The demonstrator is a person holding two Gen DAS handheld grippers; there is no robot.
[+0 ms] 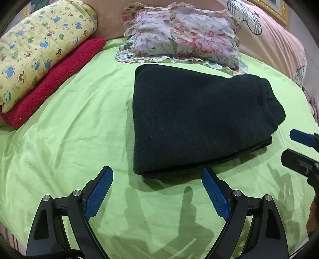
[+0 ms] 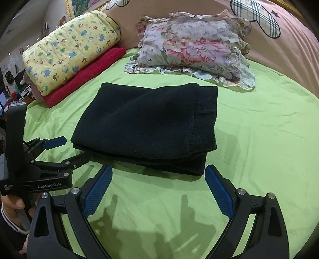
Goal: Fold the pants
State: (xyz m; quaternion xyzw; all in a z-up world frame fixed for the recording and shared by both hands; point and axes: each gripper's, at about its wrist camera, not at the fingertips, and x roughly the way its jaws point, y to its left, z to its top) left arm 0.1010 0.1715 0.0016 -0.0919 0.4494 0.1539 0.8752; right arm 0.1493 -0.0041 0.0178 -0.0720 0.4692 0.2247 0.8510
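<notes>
Inspecting the bed: found black pants [image 1: 195, 119] folded into a thick, roughly rectangular stack, lying flat near the middle of a green sheet [image 1: 75, 123]. Layered edges noted along the near side in the right wrist view [image 2: 147, 123], with one band-like end toward the right. Edges fairly square, top layer smooth.

Left gripper [image 1: 157, 191]: observed hovering over bare sheet just short of the stack's near edge, jaws spread wide, blue pads [image 1: 98, 194] facing each other, nothing between them and no contact with the cloth. Seen also from the right wrist view [image 2: 65, 147], at the stack's left corner, similarly released, held by a hand [image 2: 12, 205] at the lower left.

Right gripper [image 2: 158, 191]: likewise parted, empty, positioned over the sheet just before the near edge of the stack, clear of the fabric. Only its tips seen at the right edge of the left wrist view [image 1: 297, 147].

Surroundings recorded: floral pillow [image 1: 179, 35] just behind the stack, frill close to its far edge; yellow printed quilt [image 1: 39, 49] resting on a red towel [image 1: 53, 83] at the far left, well apart from the pants; pink bedding with a plaid bear figure [image 2: 257, 18] along the back. Gripper shadows cast on the sheet in the foreground.
</notes>
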